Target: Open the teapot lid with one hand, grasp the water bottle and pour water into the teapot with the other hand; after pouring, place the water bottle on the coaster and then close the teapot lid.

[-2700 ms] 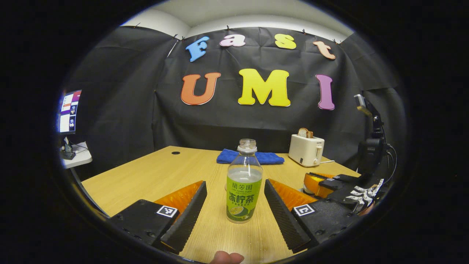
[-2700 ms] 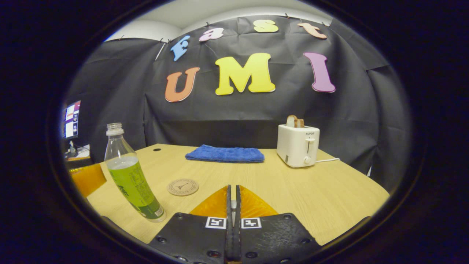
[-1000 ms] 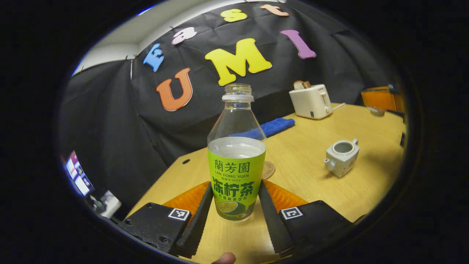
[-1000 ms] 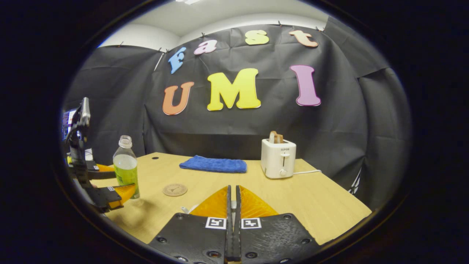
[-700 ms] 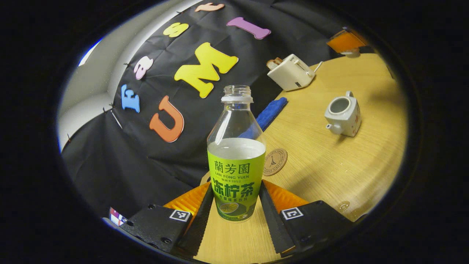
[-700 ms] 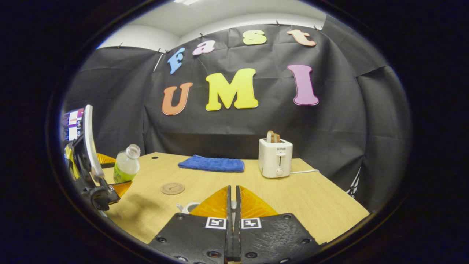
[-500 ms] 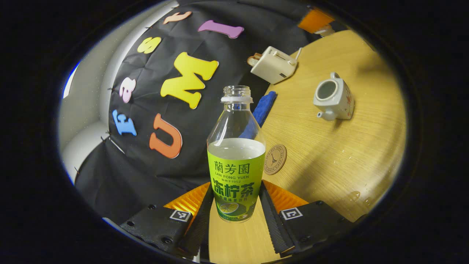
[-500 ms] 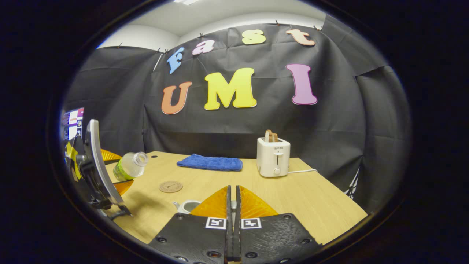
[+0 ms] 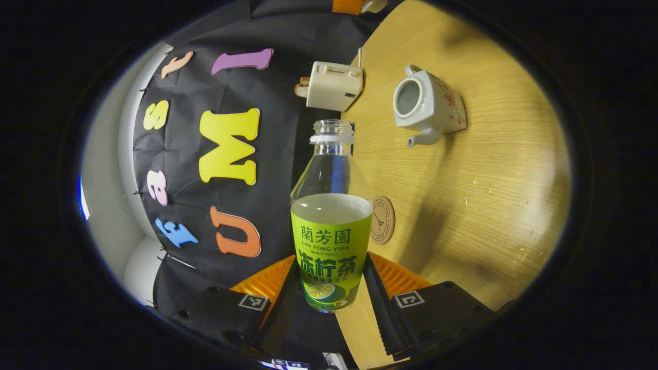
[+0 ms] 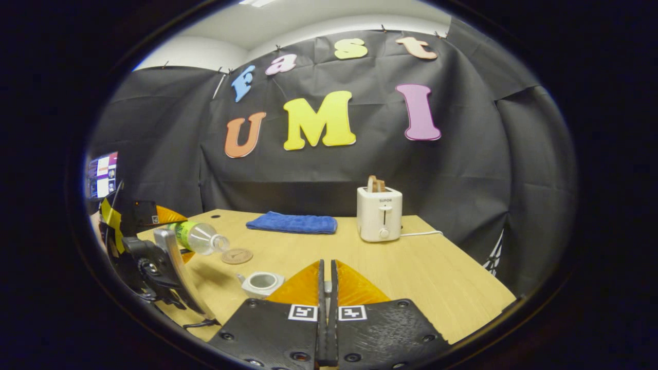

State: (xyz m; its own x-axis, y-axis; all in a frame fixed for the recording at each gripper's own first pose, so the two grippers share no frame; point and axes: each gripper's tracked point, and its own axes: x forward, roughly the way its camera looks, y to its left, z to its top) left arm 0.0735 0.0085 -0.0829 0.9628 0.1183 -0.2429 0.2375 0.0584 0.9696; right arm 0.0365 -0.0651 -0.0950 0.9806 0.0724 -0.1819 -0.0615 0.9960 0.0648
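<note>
**Bottle tipped sideways above the table**

The left gripper [image 9: 329, 303] is clamped on the clear plastic water bottle with a green label [image 9: 331, 221], held almost horizontal above the light wooden table [image 10: 411, 272], its uncapped mouth pointing toward the lidless white ceramic teapot [image 10: 261, 282]. A round cork coaster [image 10: 237, 255] lies beside it. The right gripper [image 10: 327, 288] has its fingers pressed together; what they pinch cannot be told.

We see the teapot [image 10: 261, 283] partly hidden behind the right gripper [image 10: 326, 288], whatever its closed jaws hold concealed, monitor [image 10: 101, 174] cut off at the edge
</note>
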